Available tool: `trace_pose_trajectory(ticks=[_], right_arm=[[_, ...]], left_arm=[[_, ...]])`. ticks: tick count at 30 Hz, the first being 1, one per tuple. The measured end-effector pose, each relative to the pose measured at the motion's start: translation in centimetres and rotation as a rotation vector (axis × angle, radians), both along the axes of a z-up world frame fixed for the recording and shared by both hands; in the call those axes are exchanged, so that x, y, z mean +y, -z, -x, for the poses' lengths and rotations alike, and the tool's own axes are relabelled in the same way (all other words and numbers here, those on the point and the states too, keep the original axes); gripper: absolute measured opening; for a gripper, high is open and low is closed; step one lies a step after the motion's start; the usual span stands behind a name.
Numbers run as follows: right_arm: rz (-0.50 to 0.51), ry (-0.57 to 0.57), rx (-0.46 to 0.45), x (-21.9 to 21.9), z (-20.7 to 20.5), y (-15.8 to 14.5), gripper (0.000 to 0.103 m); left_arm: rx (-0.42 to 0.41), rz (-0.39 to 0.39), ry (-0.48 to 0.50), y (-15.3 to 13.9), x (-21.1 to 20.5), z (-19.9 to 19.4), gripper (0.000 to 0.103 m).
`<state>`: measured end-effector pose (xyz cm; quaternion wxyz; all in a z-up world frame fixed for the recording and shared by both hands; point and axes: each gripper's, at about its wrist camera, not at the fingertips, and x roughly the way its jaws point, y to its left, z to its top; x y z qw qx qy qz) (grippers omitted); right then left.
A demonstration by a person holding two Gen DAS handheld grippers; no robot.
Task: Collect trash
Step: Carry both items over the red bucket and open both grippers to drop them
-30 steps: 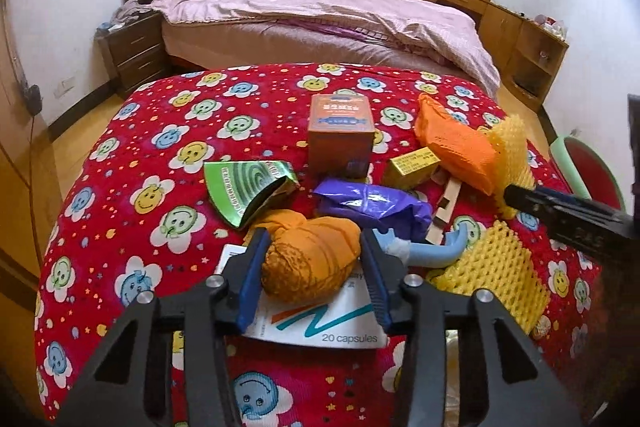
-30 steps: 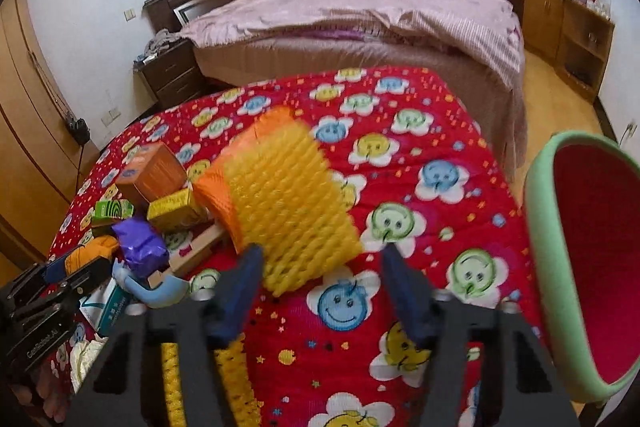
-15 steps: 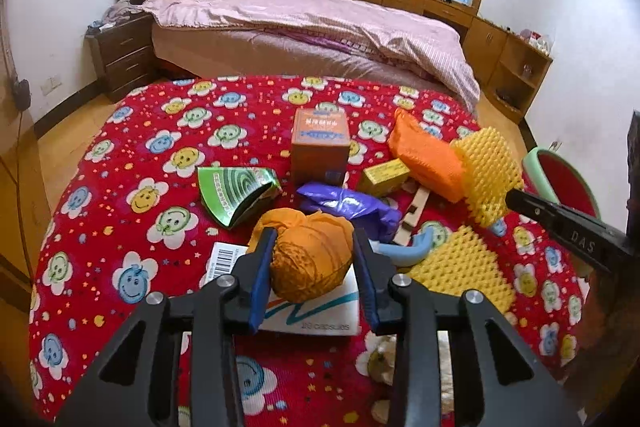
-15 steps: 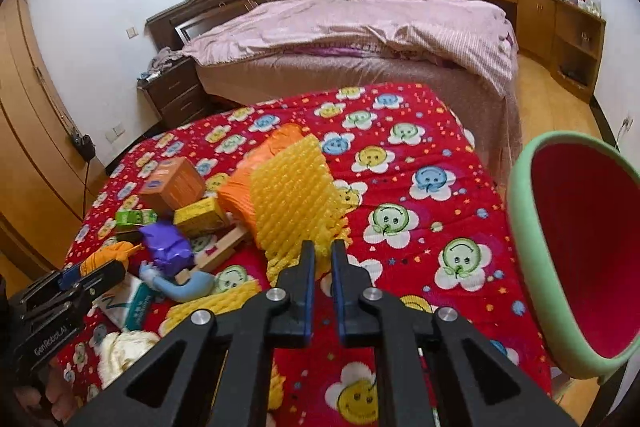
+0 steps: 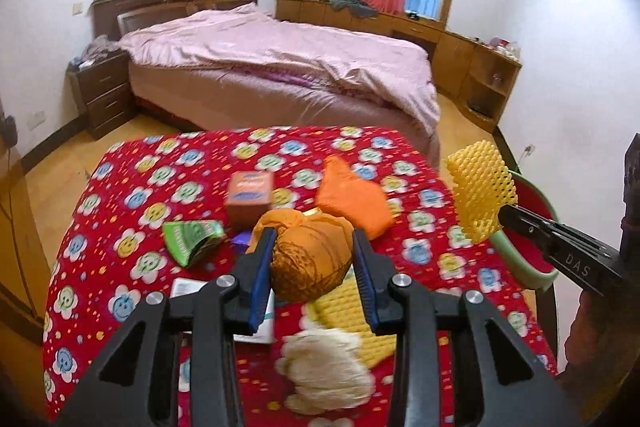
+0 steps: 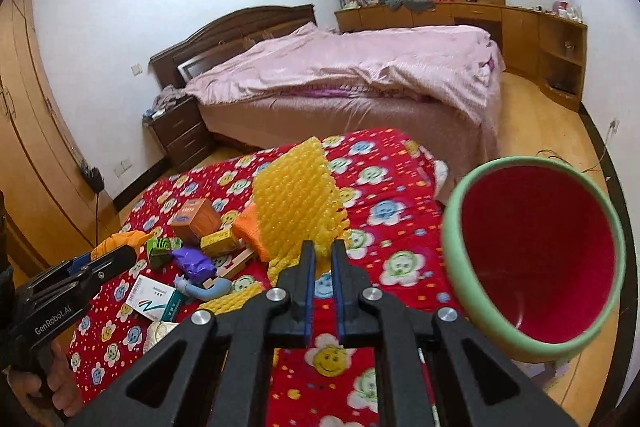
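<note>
Left wrist view shows your left hand-held gripper (image 5: 314, 275) clamped on the orange bundle (image 5: 310, 259), which now hangs clear of the red smiley cloth (image 5: 120, 195) instead of resting on the white pill box (image 6: 154, 297) as it did a second ago. Your right hand-held gripper (image 6: 320, 261), a second ago spread wide around the yellow foam net (image 6: 298, 195), has closed; its jaws stand together, pinching the net's lower edge, and the net is lifted with it. So both hands now carry a piece of trash, and the red bin with the green rim (image 6: 532, 255) sits just off the counter's right edge, open toward you. The likely next step is to swing each load over that bin. The net is held by a thin edge only and may slip. Left on the cloth: the brown box (image 6: 196, 217), orange bag (image 5: 352, 199), green packet (image 5: 190, 237), purple wrapper (image 6: 194, 261), a second yellow net (image 5: 348, 311) and white tissue (image 5: 324, 375)
</note>
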<state>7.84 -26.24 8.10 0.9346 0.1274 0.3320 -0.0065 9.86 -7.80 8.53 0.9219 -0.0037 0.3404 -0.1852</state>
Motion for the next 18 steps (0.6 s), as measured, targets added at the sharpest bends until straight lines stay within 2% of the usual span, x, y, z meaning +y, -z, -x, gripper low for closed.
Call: trace_pose_trajectory(ticks=[8, 18], right_arm=[[0.011, 0.08, -0.019, -4.5, 3.1, -1.5, 0.009], [-0.007, 0.199, 0.002, -11.4, 6.0, -0.6, 0.009]], left_arm=[[-0.02, 0.007, 0.089, -2.1, -5.4, 1.1, 0.038], [-0.018, -0.021, 0.202, -2.2, -13.8, 1.3, 0.038]])
